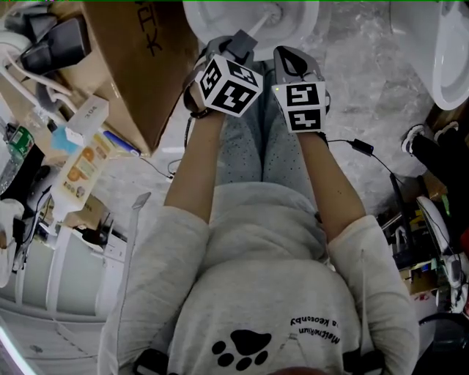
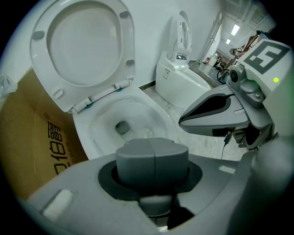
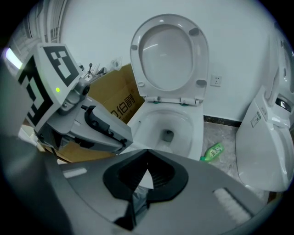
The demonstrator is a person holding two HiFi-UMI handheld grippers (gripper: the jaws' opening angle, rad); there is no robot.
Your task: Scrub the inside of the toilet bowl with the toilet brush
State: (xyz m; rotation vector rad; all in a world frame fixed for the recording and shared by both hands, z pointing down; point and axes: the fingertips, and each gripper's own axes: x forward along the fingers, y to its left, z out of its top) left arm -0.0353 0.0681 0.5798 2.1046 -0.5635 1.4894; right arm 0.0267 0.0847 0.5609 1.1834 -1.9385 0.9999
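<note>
A white toilet bowl [image 1: 220, 18] stands open ahead of me, its seat and lid [image 3: 167, 50] raised against the wall. My left gripper [image 1: 245, 44] is over the bowl's near rim. Its jaws are closed round a grey round handle [image 2: 151, 158], which looks like the toilet brush's. A thin white rod [image 1: 267, 18] runs from that gripper into the bowl. The brush head is hidden. My right gripper [image 1: 289, 58] hangs just to the right of the left one, shut and holding nothing. The bowl's drain [image 2: 121, 126] shows beyond the left jaws.
A brown cardboard box [image 1: 139, 66] leans against the toilet's left side. A second white toilet [image 3: 266, 137] stands to the right, with a green bottle [image 3: 212, 151] on the floor between the two. A cable [image 1: 363, 146] trails on the floor at the right, and clutter [image 1: 73, 161] fills the left.
</note>
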